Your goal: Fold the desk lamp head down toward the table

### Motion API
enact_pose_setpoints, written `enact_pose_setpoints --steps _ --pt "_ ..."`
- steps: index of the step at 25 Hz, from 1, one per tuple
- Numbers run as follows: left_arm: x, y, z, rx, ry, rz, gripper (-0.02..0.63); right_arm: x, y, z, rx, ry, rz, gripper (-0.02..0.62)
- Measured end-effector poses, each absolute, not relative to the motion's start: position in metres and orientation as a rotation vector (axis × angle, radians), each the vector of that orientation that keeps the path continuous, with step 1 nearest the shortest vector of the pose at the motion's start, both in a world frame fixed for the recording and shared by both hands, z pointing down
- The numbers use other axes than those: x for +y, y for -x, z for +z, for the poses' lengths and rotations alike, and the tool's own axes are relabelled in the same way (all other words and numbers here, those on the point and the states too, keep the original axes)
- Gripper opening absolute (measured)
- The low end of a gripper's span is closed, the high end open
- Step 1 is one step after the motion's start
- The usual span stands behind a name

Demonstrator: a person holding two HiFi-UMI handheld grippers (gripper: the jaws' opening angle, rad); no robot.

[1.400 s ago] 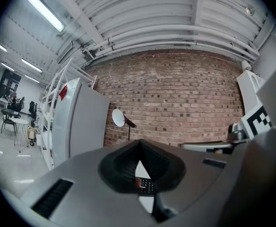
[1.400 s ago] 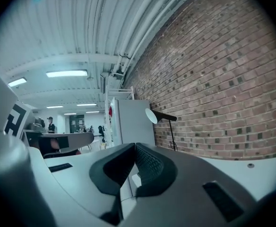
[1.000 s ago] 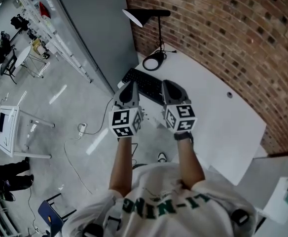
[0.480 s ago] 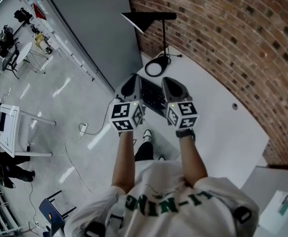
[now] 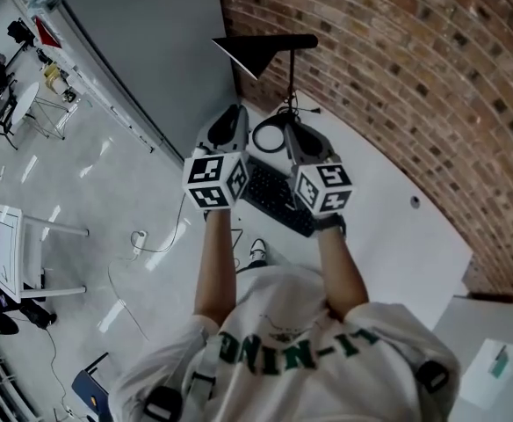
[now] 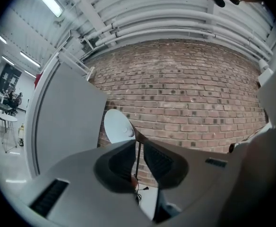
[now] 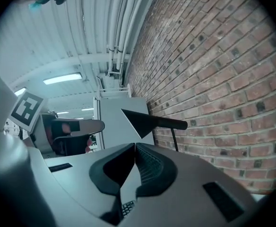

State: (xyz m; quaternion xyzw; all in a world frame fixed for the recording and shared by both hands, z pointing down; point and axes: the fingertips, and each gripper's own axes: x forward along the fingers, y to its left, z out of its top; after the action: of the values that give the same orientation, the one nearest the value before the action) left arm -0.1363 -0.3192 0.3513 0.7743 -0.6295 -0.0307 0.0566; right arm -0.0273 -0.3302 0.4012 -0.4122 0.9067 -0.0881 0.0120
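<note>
We see a black lamp [image 5: 261, 51], a black keyboard [image 5: 278, 202] and a white worktop [image 5: 397, 236]. The wall [image 5: 415, 77] is red-brown brick with pale joints.

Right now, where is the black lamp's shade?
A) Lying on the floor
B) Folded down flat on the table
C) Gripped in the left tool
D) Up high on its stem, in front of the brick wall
D: the lamp head sits at the top of its thin upright stem, in front of the brick wall and well above the white table.
</note>
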Motion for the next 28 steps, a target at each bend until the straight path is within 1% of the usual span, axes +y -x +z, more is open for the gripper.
enact_pose_setpoints --steps 5,14,20,24,26,28 --pt "-0.355 0.140 0.348 -1.839 -2.396 -0.060 0.071 -0.357 0.038 0.391 2.809 1.299 -0.243 0.005" --pt "-0.406 0.137 0.345 -1.756 -2.420 -0.084 0.157 -0.388 0.033 0.401 2.784 1.388 -0.239 0.005" --pt "-0.423 0.135 0.335 -1.730 -2.437 -0.134 0.159 -0.403 0.029 0.411 2.786 1.411 -0.273 0.005" --pt "-0.432 0.135 0.332 -1.714 -2.428 -0.200 0.156 -0.410 0.033 0.412 2.781 1.405 -0.273 0.005" --pt "-0.433 0.135 0.329 -1.738 -2.433 -0.236 0.099 -0.413 0.035 0.411 2.783 1.397 -0.268 0.005" --pt "-0.433 0.132 0.327 -1.737 -2.444 -0.254 0.058 -0.414 0.035 0.410 2.787 1.396 -0.265 0.005"
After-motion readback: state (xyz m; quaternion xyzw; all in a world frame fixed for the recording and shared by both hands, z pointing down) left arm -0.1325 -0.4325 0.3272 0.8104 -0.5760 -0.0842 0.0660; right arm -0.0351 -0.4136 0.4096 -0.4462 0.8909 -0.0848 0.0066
